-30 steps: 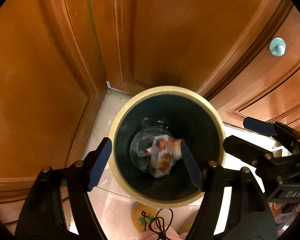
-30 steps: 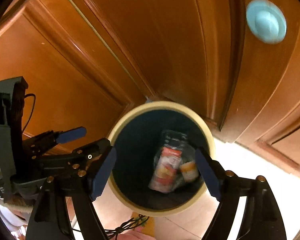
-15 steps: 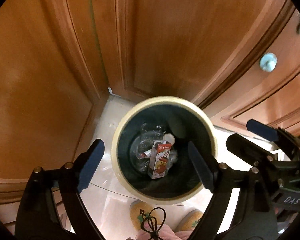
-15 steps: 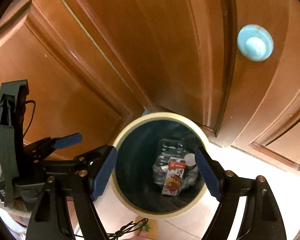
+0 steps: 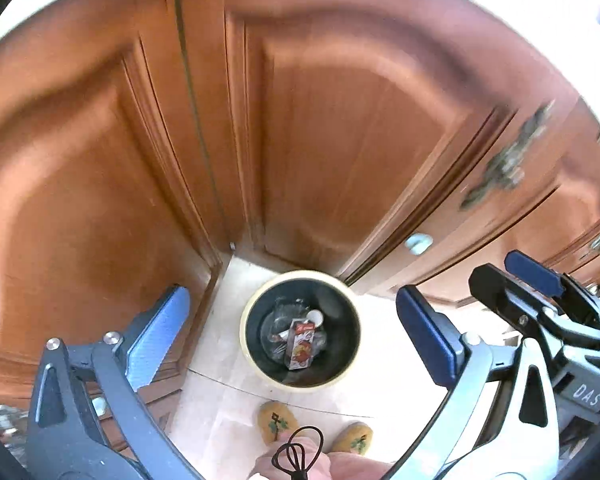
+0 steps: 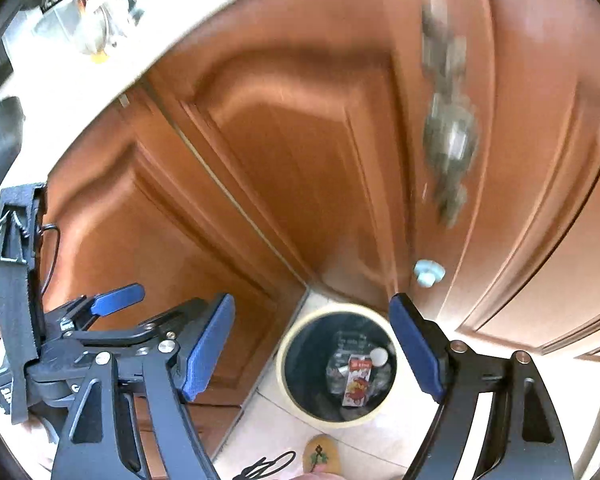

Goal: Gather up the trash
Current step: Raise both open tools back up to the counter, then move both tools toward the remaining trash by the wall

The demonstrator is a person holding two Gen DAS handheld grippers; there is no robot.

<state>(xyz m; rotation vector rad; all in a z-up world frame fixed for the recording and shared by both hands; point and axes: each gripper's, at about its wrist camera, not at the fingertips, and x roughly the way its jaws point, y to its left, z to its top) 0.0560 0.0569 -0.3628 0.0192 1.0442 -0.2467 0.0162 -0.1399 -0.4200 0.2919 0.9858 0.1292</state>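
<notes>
Brown wooden cabinet doors [image 5: 320, 152] fill most of both views, meeting in a corner above a pale tiled floor [image 5: 220, 392]. On that floor, in the corner, stands a round trash bin [image 5: 256, 356] with a cream rim and dark inside. The left gripper [image 5: 292, 340] is held high above it with its jaws wide apart and nothing between them; in its view the bin sits well below, between the two blue pads. The right gripper [image 6: 312, 344] is likewise held above with jaws spread and bare, the bin showing between them, nearer its right pad. Inside the bin lie a crumpled clear plastic bottle [image 5: 278, 328], a small red and white carton [image 5: 301, 344] lying over it, and a little white round piece [image 5: 315, 316] beside the carton's top. Yellow slippers [image 5: 276, 420] stand on the floor just short of the bin.
</notes>
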